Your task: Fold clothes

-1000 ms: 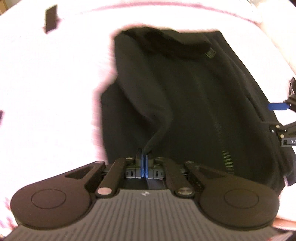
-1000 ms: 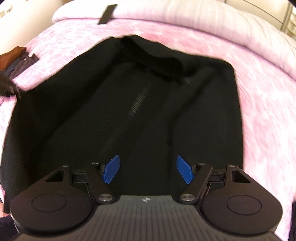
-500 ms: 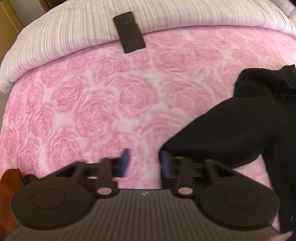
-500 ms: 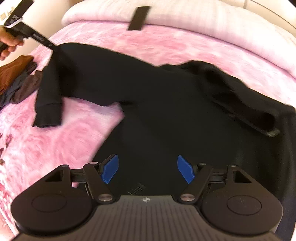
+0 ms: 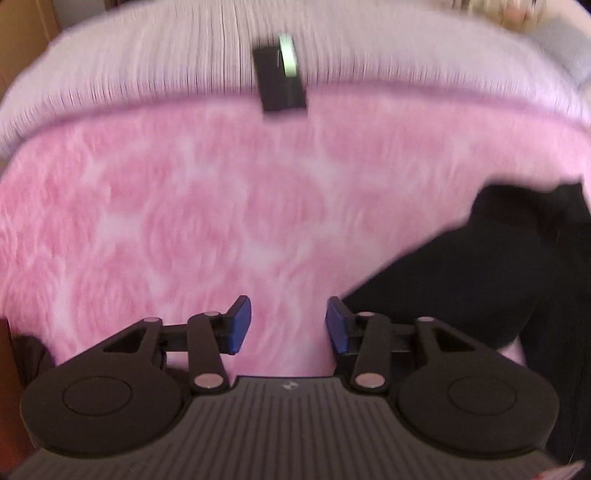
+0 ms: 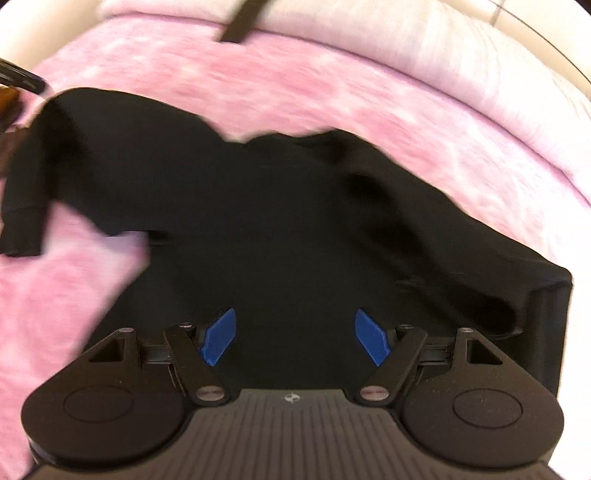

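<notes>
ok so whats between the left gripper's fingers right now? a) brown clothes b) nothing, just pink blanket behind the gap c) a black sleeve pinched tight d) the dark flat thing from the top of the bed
b: the left gripper has its jaws apart, with only the pink blanket showing through the gap; the black garment lies off to its right.

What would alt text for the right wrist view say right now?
An open right tool with blue pads hovers above a black long-sleeved garment spread on a pink rose-patterned fleece blanket. One sleeve stretches out left, and a dark flat rectangular object lies near the bed's far edge.
</notes>
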